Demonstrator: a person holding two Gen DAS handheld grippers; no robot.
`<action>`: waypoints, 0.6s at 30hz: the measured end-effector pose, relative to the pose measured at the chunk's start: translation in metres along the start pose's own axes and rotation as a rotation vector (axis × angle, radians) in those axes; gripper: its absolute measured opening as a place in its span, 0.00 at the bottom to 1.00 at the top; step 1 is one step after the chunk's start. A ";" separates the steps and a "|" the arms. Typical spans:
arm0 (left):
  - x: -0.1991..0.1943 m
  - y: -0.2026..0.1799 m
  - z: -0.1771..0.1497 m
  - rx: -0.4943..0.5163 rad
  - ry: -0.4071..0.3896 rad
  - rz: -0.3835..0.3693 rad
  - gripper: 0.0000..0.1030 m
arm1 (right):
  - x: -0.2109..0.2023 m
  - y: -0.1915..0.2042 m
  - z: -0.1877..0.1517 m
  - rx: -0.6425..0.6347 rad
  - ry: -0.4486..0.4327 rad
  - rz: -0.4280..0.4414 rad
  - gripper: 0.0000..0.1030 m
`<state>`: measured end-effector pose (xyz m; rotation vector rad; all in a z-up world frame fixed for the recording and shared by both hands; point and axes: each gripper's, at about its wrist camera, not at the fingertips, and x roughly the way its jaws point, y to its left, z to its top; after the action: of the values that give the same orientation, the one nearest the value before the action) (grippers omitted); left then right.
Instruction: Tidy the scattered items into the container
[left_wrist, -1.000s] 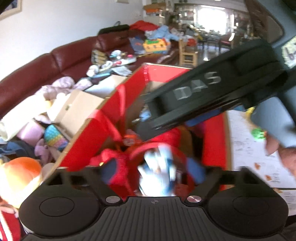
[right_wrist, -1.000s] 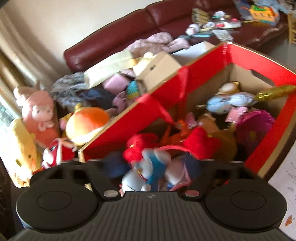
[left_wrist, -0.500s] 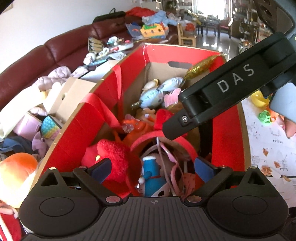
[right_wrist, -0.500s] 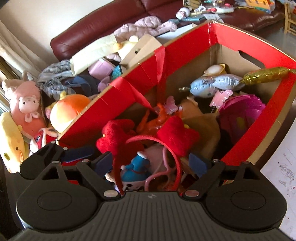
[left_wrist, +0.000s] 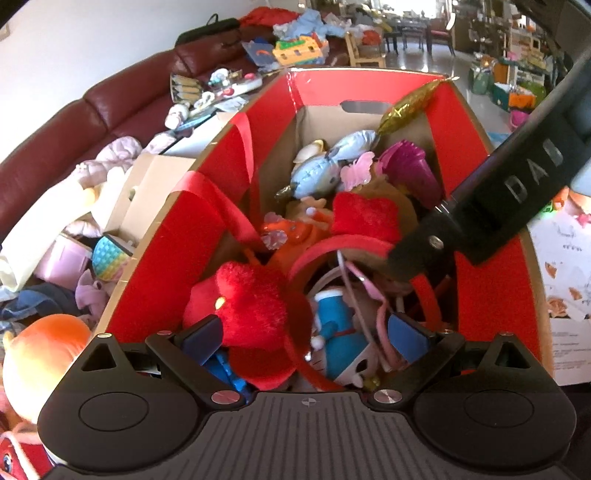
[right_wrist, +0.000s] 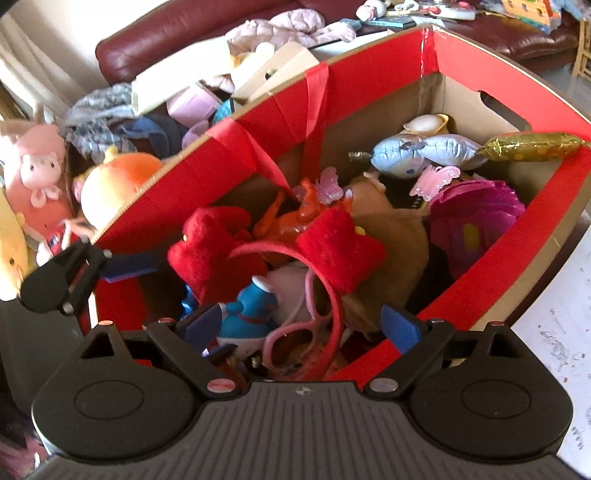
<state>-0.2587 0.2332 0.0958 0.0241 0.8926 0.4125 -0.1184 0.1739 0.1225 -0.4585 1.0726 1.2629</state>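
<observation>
A red-rimmed cardboard box (left_wrist: 207, 206) (right_wrist: 258, 122) is full of toys. A red plush-eared headband (left_wrist: 255, 306) (right_wrist: 332, 251), a blue-and-white doll (left_wrist: 336, 332) (right_wrist: 251, 306) and pink glasses (right_wrist: 295, 332) lie on top at its near end. My left gripper (left_wrist: 306, 336) is open and empty just above them. My right gripper (right_wrist: 303, 328) is open and empty above the same spot; its body crosses the left wrist view (left_wrist: 498, 206). The left gripper's finger shows in the right wrist view (right_wrist: 74, 273).
A silver fish balloon (left_wrist: 325, 166) (right_wrist: 424, 151), gold foil piece (right_wrist: 532, 147) and purple toy (right_wrist: 476, 218) lie deeper in the box. Plush toys (right_wrist: 114, 181), clothes and an open carton (left_wrist: 147, 199) pile left, against a maroon sofa (left_wrist: 74, 133). Papers (left_wrist: 565, 266) lie to the right.
Both grippers have opened and drawn back up from the box. The headband, doll and glasses that were between the fingers now lie in the box.
</observation>
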 end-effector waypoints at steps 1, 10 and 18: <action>0.001 0.001 0.000 0.005 0.002 0.001 0.98 | 0.001 0.002 -0.001 -0.018 0.009 -0.011 0.92; 0.012 0.009 -0.005 0.071 0.033 0.004 0.98 | 0.011 0.019 -0.012 -0.168 0.075 -0.053 0.95; 0.018 0.008 -0.005 0.169 0.011 -0.036 0.97 | 0.022 0.034 -0.021 -0.292 0.126 -0.073 0.97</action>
<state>-0.2553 0.2463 0.0802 0.1614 0.9352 0.3033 -0.1594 0.1789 0.1032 -0.8011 0.9688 1.3451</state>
